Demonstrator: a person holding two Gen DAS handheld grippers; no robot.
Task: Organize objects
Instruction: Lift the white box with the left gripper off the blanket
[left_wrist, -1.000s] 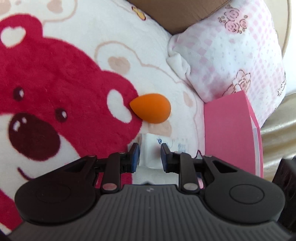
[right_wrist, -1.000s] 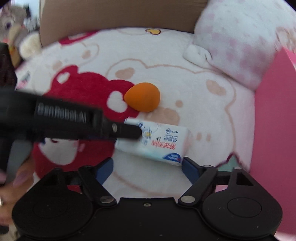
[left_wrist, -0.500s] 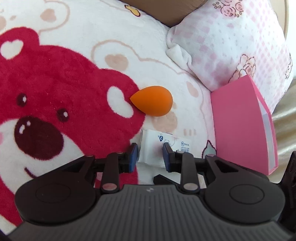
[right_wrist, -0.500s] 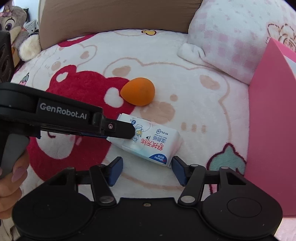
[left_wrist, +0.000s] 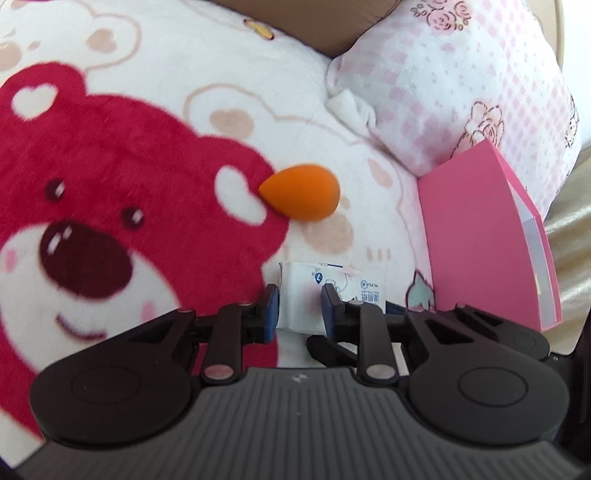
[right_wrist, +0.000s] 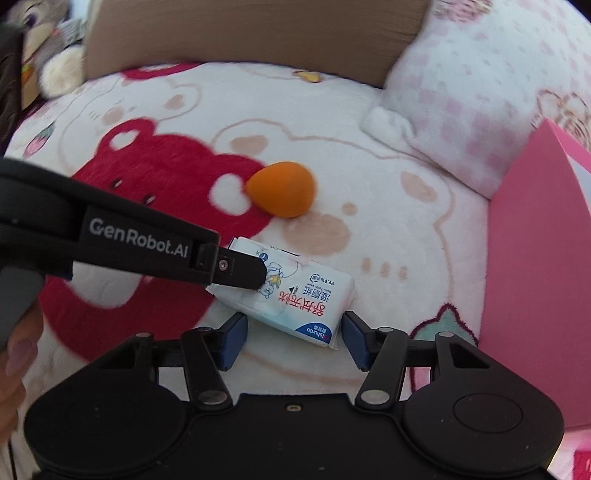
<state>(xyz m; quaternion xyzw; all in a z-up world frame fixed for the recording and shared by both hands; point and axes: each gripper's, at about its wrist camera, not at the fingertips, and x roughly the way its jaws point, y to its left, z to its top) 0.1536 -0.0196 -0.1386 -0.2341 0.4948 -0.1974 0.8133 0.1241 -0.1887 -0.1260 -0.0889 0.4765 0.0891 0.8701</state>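
The left hand-held gripper is pinching one end of the wet-wipe pack, its blue pads pressing the white wrapper from both sides. In the right wrist view that same gripper is reaching in from the left, its black finger lying over the pack's upper-left corner. The pack is lying flat on the fleece blanket, the one with the big red bear print, just below the orange teardrop sponge and apart from it. The right hand-held gripper is sitting at the pack's near end with its jaws spread; they have just been closing in, and the pack's blue-printed end is lying between the pads, though the pads are not pressing it. To the right, the pink box is standing on the blanket, well clear of the pack, leaning back against the pink-and-white checked pillow. A brown headboard cushion is running along the far edge. Fingers of the person's hand are showing at the lower left of the right wrist view.
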